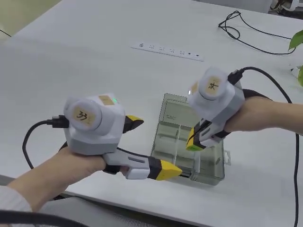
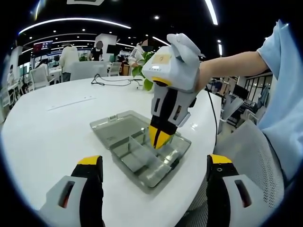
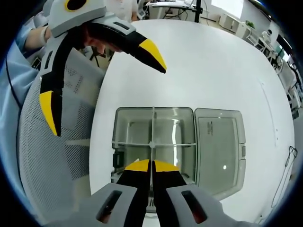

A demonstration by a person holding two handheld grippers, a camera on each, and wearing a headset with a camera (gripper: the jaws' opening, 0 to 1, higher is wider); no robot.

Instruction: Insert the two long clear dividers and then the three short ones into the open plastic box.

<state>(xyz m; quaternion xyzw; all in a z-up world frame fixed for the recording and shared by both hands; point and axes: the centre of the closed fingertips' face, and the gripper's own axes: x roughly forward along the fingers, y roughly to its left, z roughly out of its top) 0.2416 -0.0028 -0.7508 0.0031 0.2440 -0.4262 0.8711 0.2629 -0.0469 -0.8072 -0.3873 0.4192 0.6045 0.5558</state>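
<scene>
The open clear plastic box (image 1: pixel 166 152) lies near the table's front edge, its lid (image 1: pixel 171 108) folded flat on the far side. Clear dividers (image 3: pixel 152 127) cross inside it and split it into compartments. My right gripper (image 1: pixel 193 143) points down into the box; in the right gripper view its yellow tips (image 3: pixel 151 165) are shut on the upper edge of a thin clear divider that runs straight away from them. The left gripper view has the same gripper (image 2: pixel 158 138) low inside the box (image 2: pixel 118 126). My left gripper (image 1: pixel 152 146) hovers open at the box's left side, holding nothing.
A white power strip (image 1: pixel 168 50) lies further back on the white table (image 1: pixel 85 52), and a black cable (image 1: pixel 246 33) loops at the back right beside plant leaves (image 1: pixel 296 40). A grey mesh chair (image 3: pixel 71 142) stands at the table's near edge. People stand far off (image 2: pixel 68 56).
</scene>
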